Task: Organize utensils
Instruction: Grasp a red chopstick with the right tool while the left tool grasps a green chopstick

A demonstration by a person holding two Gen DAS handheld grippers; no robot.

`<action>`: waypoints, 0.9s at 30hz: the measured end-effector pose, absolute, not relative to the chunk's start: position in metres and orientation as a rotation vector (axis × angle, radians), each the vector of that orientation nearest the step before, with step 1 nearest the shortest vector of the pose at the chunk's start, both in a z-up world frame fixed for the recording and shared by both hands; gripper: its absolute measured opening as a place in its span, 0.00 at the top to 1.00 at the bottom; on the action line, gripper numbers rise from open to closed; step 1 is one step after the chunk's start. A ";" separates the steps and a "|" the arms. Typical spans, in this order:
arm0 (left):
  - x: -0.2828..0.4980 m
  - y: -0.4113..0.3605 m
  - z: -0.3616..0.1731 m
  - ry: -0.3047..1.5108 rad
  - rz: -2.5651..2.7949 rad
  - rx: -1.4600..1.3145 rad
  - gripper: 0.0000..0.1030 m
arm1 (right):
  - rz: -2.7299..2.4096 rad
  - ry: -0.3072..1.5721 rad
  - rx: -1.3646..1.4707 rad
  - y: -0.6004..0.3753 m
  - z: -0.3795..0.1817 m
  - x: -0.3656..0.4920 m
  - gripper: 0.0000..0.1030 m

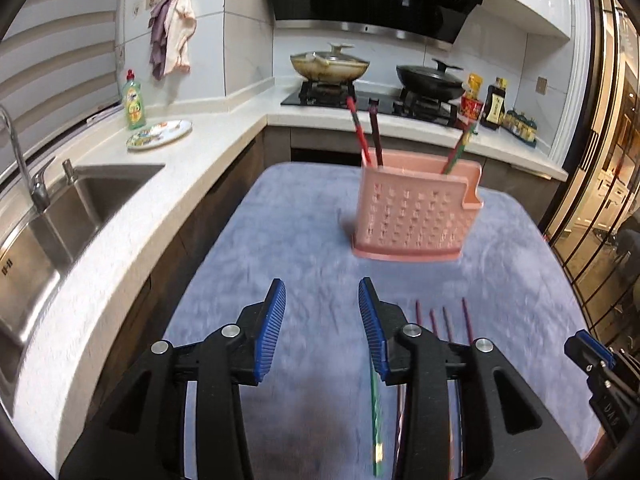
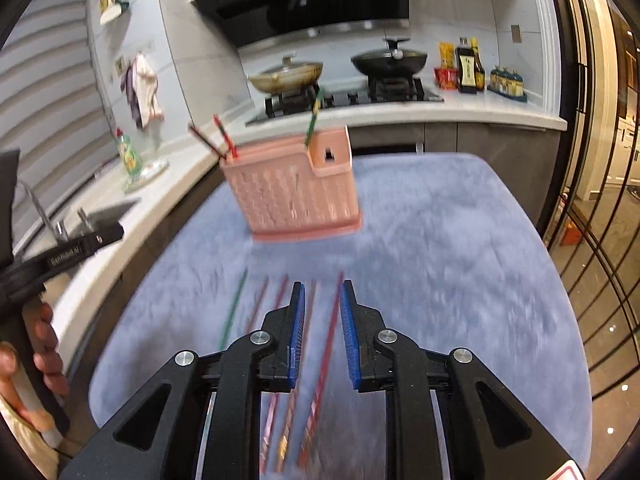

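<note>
A pink perforated utensil holder (image 1: 416, 212) stands upright on the blue cloth (image 1: 280, 240), with a red, a dark and a green-red chopstick standing in it. It also shows in the right wrist view (image 2: 296, 196). Several loose chopsticks (image 2: 320, 360) lie on the cloth, red ones and a green one (image 2: 234, 304). My right gripper (image 2: 322, 292) is open and empty just above them. My left gripper (image 1: 322, 286) is open and empty, left of the loose chopsticks (image 1: 448, 322), short of the holder.
A steel sink (image 1: 60, 216) and white counter run along the left, with a dish soap bottle (image 1: 134, 100) and a plate (image 1: 160, 132). A stove with two pans (image 1: 332, 68) is behind. A glass door (image 2: 592, 200) is on the right.
</note>
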State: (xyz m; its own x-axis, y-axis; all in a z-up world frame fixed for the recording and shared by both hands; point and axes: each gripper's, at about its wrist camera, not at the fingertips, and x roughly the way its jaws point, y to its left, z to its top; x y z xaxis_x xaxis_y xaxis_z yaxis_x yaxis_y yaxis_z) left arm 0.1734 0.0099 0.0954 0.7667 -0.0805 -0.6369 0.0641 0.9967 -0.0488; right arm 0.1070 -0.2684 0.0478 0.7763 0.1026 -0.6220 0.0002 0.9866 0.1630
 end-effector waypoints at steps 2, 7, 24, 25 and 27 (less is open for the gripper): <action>0.162 0.009 0.081 0.719 -0.074 -0.011 0.65 | 0.052 0.710 0.147 -0.267 0.031 0.097 0.82; 0.141 0.012 0.055 0.768 -0.074 -0.016 0.65 | 0.054 0.781 0.168 -0.262 -0.002 0.081 0.82; 0.116 0.016 0.006 0.883 -0.075 -0.021 0.64 | 0.082 0.885 0.162 -0.233 -0.050 0.081 0.82; 0.116 0.016 0.005 0.886 -0.076 -0.021 0.64 | 0.080 0.890 0.160 -0.232 -0.052 0.081 0.82; 0.115 0.016 0.004 0.889 -0.081 -0.022 0.64 | 0.080 0.902 0.154 -0.230 -0.055 0.082 0.84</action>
